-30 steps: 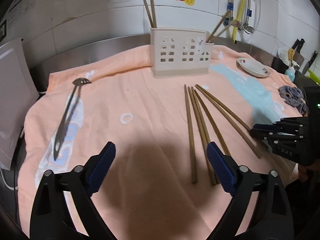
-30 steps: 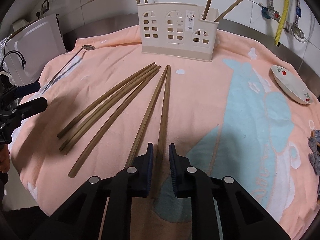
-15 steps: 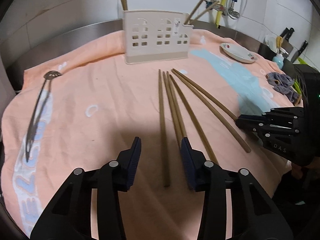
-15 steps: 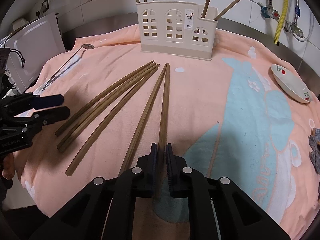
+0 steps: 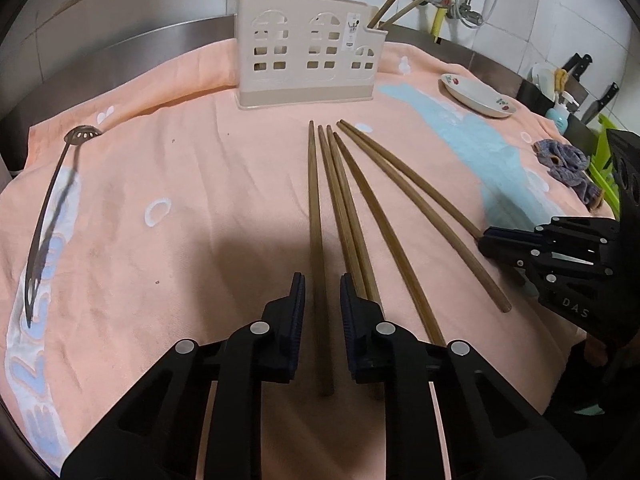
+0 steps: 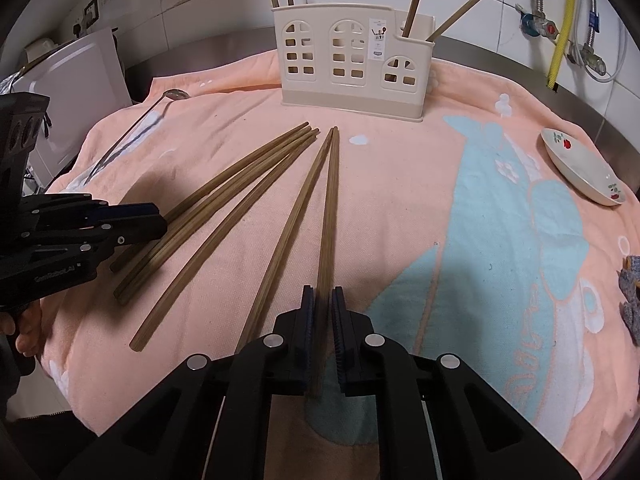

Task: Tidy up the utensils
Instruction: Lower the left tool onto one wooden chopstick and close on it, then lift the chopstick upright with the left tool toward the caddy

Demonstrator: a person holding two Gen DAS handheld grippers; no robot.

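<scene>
Several brown wooden chopsticks lie fanned on the peach towel (image 5: 200,184) in front of a cream utensil holder (image 5: 308,52) that has a few chopsticks standing in it. My left gripper (image 5: 322,304) straddles the near end of the leftmost chopstick (image 5: 314,200). Its jaws are closing, with a small gap still on each side of the stick. My right gripper (image 6: 323,312) is shut on the near end of the rightmost chopstick (image 6: 330,208), which still rests on the towel. A slotted metal spoon (image 5: 48,216) lies at the far left.
A small white dish (image 6: 580,172) sits at the right of the towel, with a grey cloth (image 5: 568,164) near the right edge. Knives and a soap bottle (image 5: 560,112) stand beyond. A white appliance (image 6: 80,80) is at the left. A hand (image 6: 28,328) holds the left gripper.
My left gripper came forward and down over the leftmost chopstick, and its jaws narrowed from wide apart to a slim gap. The right gripper stayed put and tightened on its chopstick.
</scene>
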